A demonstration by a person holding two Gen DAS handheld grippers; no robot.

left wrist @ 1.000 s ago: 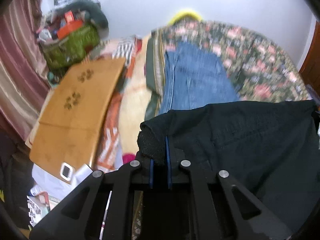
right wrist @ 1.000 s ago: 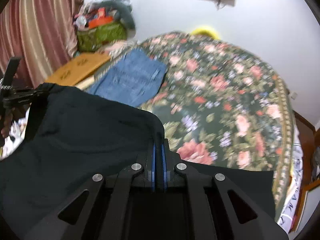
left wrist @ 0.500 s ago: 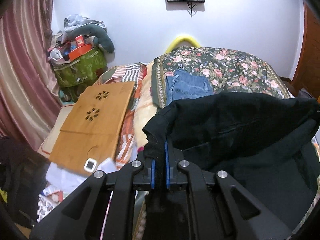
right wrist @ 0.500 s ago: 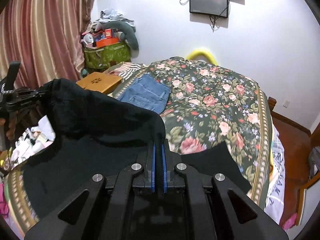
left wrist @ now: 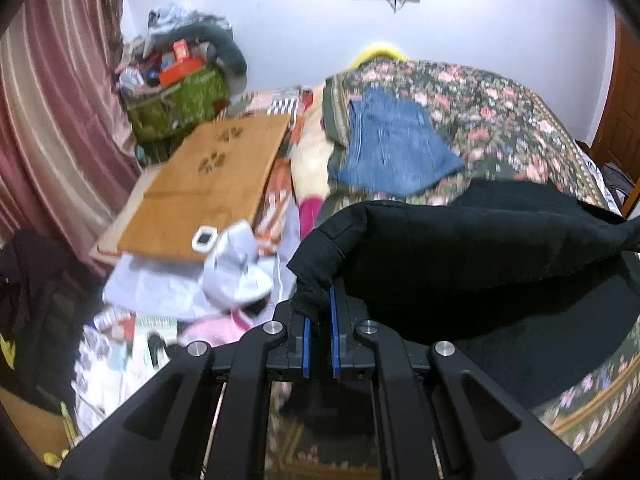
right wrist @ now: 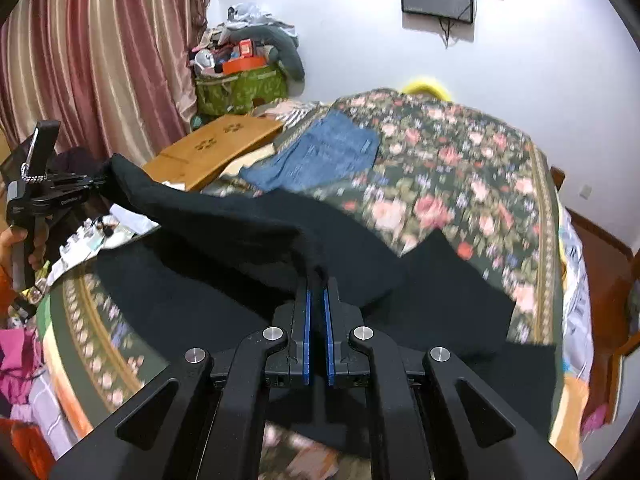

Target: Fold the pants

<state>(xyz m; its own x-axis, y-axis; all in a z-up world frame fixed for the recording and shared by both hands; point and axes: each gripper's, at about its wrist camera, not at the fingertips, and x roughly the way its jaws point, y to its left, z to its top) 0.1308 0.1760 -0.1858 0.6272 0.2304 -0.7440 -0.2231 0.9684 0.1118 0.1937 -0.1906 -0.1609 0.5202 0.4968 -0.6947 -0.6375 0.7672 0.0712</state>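
Pants (left wrist: pixel 480 240): black, one edge lifted off the floral bed (right wrist: pixel 460 168), the rest lying on it.
Left gripper (left wrist: pixel 319 320): your jaws pinch one corner.
Right gripper (right wrist: pixel 316 300): your jaws clamp the other corner.
Jeans (left wrist: pixel 392 148): folded, farther up the bed.

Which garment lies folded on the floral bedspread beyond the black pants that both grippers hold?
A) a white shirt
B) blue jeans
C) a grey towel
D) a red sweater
B: the blue jeans lie folded on the floral bedspread, beyond the black pants pinched in the right gripper and left gripper.
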